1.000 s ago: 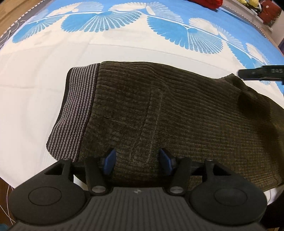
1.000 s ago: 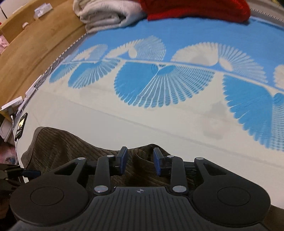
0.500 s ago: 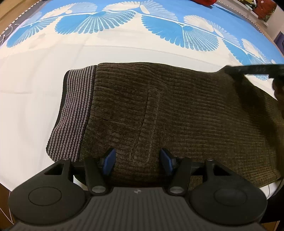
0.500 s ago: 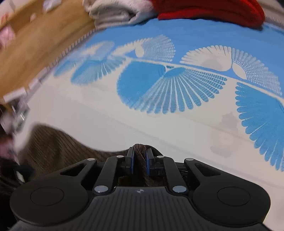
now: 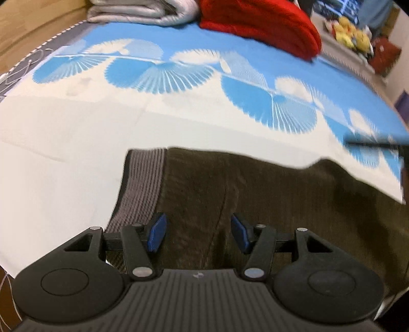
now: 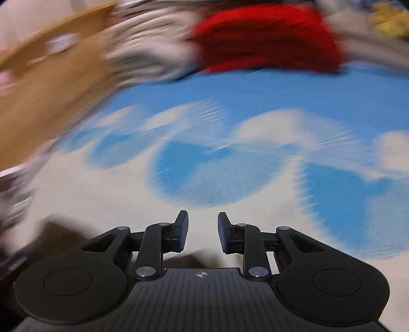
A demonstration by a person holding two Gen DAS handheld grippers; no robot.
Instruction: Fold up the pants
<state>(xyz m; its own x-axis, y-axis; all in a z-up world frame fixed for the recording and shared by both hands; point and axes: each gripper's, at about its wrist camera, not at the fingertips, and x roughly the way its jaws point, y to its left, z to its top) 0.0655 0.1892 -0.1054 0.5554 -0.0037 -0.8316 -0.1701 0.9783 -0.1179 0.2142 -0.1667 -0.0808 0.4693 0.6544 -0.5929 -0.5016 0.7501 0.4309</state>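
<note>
The brown corduroy pants (image 5: 268, 204) are lying flat on the bed (image 5: 64, 158), filling the lower middle and lower right of the left wrist view, with the grey striped waistband (image 5: 139, 186) forming their left edge. Their far edge is running roughly straight across mid-frame, with a small step near the right. The left tongs (image 5: 199, 236) are hovering over the cloth near the waistband, jaws spread wide and gripping nothing. In the right wrist view, heavily blurred, the right tongs (image 6: 202, 233) have just been opening, standing parted with bare sheet between them; the pants are showing only as a dark smear at lower left. Beyond the pants, white and blue fan-patterned sheet is lying open up to a red blanket (image 5: 258, 25) and a grey folded blanket (image 5: 143, 11) at the top edge.
</note>
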